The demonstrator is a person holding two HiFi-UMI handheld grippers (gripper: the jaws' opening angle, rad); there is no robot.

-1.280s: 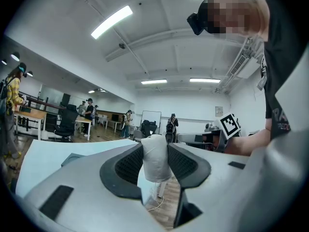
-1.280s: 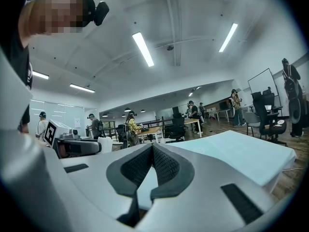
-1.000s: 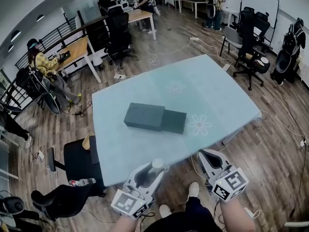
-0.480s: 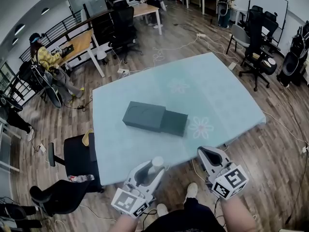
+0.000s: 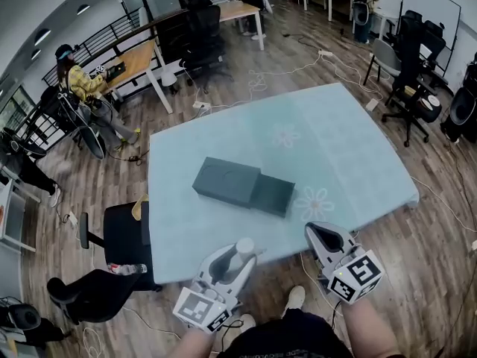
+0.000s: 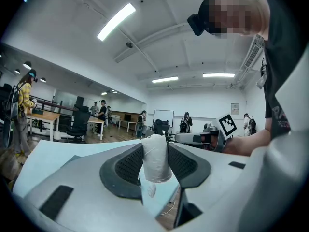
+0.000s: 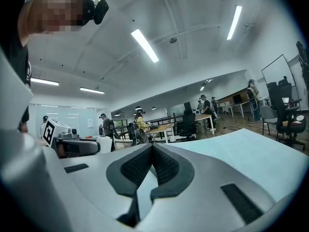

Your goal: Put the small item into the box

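Note:
A dark grey box [image 5: 240, 185] lies on the pale blue table [image 5: 335, 148], its inner tray slid out toward the right. My left gripper [image 5: 240, 252] hangs just off the table's near edge, shut on a small white cylinder [image 5: 244, 246]. In the left gripper view that white cylinder [image 6: 155, 157] stands upright between the dark pads. My right gripper [image 5: 326, 239] is held off the near edge to the right, its jaws shut with nothing between them; its pads [image 7: 153, 166] meet in the right gripper view.
A black office chair [image 5: 123, 237] stands at the table's near left corner. More chairs [image 5: 414, 73] are at the far right. Desks and people fill the far left, and cables lie on the wood floor.
The view has shifted slightly, so the table and box sit a little lower and further right in frame. Both grippers hold much the same places, the left still shut on the cylinder.

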